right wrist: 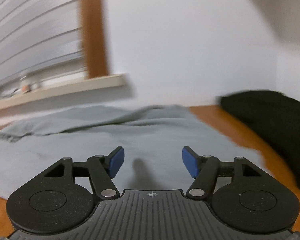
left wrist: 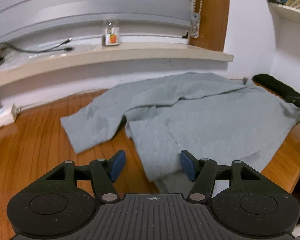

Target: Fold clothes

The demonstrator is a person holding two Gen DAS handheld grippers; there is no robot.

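Left gripper (left wrist: 152, 165): blue pads spread wide, nothing between them, held over the near hem of the sweater (left wrist: 200, 120). Right gripper (right wrist: 153, 164): pads likewise apart and empty, low over the middle of the sweater (right wrist: 110, 140), its shadow on the cloth just ahead.

The pale grey-green sweater lies flat on the wooden table (left wrist: 29, 150), rumpled near the wall, one sleeve angled out toward the left. Its near edge hangs slightly over the rounded table edge by the left gripper.

Left view only: a white power strip (left wrist: 3, 116) at the far left of the table, a cable (left wrist: 39, 49) and a small bottle with an orange label (left wrist: 111, 34) on the windowsill (left wrist: 130, 55), and books on a shelf (left wrist: 290, 10) top right. The right view is motion-blurred; it shows more of the black cloth (right wrist: 270, 124) bundled at the sweater's right, with a bare strip of table between them.

Bare wood lies open left of the sleeve.
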